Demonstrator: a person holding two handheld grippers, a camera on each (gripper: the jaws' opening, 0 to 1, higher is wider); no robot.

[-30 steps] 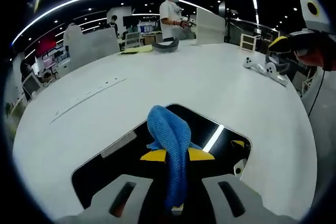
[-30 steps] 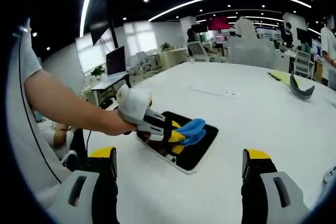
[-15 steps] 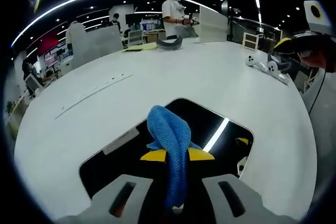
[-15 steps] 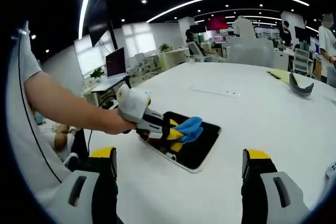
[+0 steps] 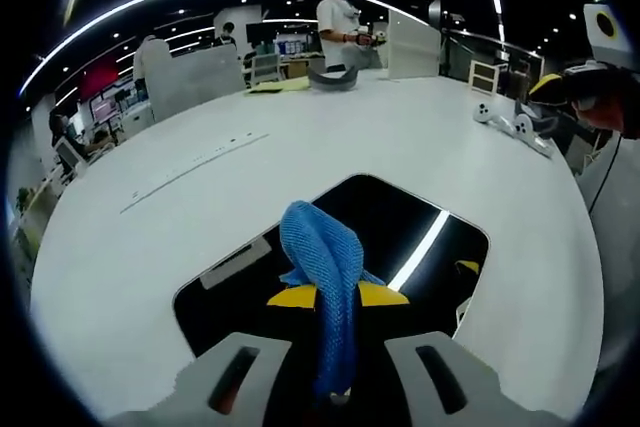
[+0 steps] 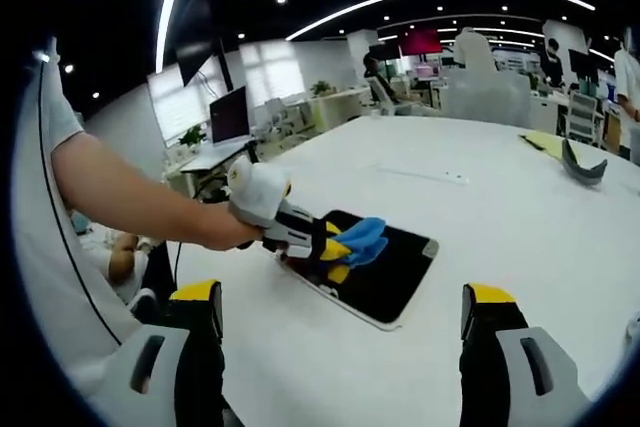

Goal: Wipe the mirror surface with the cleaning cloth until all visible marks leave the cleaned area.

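1. I am in the wiping step: my left gripper (image 5: 335, 352) has the blue cloth (image 5: 325, 267) clamped between its jaws, the cloth bunched up and hanging forward over the dark mirror (image 5: 400, 222).
2. The mirror lies flat on the white table (image 5: 330, 137), near the table's edge on my side. In the right gripper view the left gripper (image 6: 335, 247) sits over the mirror's (image 6: 390, 277) near end, with the cloth (image 6: 362, 240) over the glass.
3. To do this well, I would keep the cloth pressed flat on the glass and sweep in long, overlapping passes, working from this end toward the far corner.
4. A bright ceiling light reflects as a streak (image 5: 418, 250) on the glass; I would not mistake it for a mark. I cannot make out any actual smudges from these views, so I judge the wipe unfinished.
5. The yellow jaw tips (image 5: 340, 294) are close to the glass; I would lead with the cloth so only fabric touches it.
6. The mirror is loose on a smooth table, so I would press lightly to keep it from sliding.
7. My right gripper (image 6: 340, 332) hangs above the table, jaws wide apart, holding and touching nothing. It could steady the mirror's edge if the mirror starts to slide.
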